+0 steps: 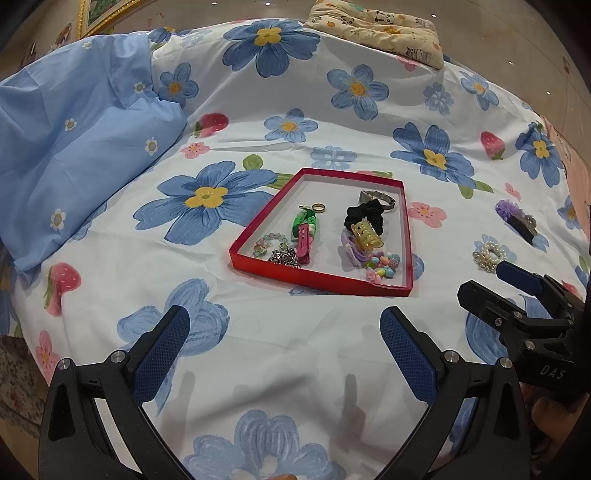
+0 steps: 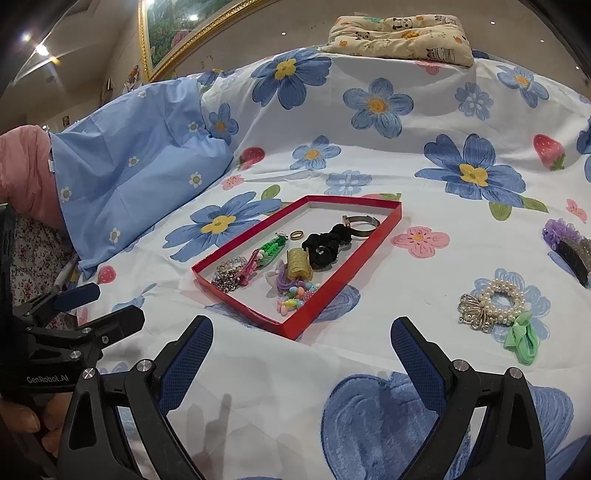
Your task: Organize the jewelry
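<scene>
A shallow red tray [image 1: 384, 290] [image 2: 334, 299] lies on the flowered bedsheet and holds several pieces: a black scrunchie [image 1: 364, 216] [image 2: 325, 242], a yellow claw clip [image 1: 365, 232] [image 2: 298, 264], a metal bracelet [image 1: 380, 197], a ring [image 2: 296, 235] and bead strings. On the sheet right of the tray lie a pearl scrunchie [image 2: 504, 301] [image 1: 488, 254], a silver brooch [image 2: 474, 312], a green hair tie [image 2: 522, 341] and a purple flower clip [image 2: 569, 245] [image 1: 515, 218]. My left gripper [image 1: 284, 345] is open and empty before the tray. My right gripper [image 2: 301, 354] is open and empty, left of the pearl scrunchie.
A light blue pillow [image 1: 77, 147] lies at the left. A panda-print cushion [image 2: 402, 37] sits at the far edge of the bed. A gold-framed picture [image 2: 166, 33] hangs on the wall behind.
</scene>
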Demonstrator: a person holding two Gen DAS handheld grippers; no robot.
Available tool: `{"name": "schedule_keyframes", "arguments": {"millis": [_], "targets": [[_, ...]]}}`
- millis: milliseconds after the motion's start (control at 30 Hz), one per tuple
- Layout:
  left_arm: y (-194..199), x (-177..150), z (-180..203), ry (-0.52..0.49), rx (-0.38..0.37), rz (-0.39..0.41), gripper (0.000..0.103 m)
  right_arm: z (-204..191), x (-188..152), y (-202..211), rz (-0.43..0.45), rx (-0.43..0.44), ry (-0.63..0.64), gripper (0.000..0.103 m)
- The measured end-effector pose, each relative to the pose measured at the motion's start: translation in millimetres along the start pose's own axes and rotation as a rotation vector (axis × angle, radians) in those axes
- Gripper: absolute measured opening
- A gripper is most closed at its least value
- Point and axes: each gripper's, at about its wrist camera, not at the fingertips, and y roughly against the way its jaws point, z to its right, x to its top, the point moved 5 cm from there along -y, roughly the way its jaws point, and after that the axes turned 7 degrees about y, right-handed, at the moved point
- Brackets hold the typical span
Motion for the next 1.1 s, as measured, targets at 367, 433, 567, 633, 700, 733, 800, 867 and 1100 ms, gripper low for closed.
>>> {"name": "schedule_keyframes", "arguments": {"millis": [367,433,567,633,700,733,800,867,1100], "targets": [[-0.3,-1.2,1.1,-0.002,0.003,-0.006,0.103,-0.6,-0.5,0.3,-0.004,0.004,0.000,0.098],[-0.2,-1.5,1.5,-0.005,0.001,-0.007,0.103,-0.6,0.1,0.4,-0.001,0.003,-0.002,0.098],[-0.8,-3.1,2.2,-0.005,0.000,-0.008,0.103,-0.8,-0.1,0.5,0.000,0.003,-0.002,0.098],[-1.4,-4.2,2.2,-0.005,0.001,-0.007,0.103,-0.9,-0.1,0.3,-0.002,0.003,-0.001,0.098],[-1.6,-3.9,1.9,-0.004,0.001,-0.007,0.103,-0.9,0.1,0.6,0.000,0.003,-0.002,0.098],[-1.6,-3.7,2.0,-0.004,0.000,-0.008,0.103,-1.2,0.2,0.9,0.003,0.004,-0.002,0.098],[-1.9,-3.9,1.4,-0.005,0.002,-0.009,0.103,-1.8,0.8,1.2,0.004,0.004,-0.002,0.098],[-1.9,-3.4,0.8,-0.004,0.001,-0.008,0.103,-2.0,0.8,1.4,0.004,0.005,-0.001,0.098],[-1.9,-3.9,0.6,-0.005,0.001,-0.008,0.103,-4.2,1.7,2.0,0.003,0.007,0.001,0.098]]}}
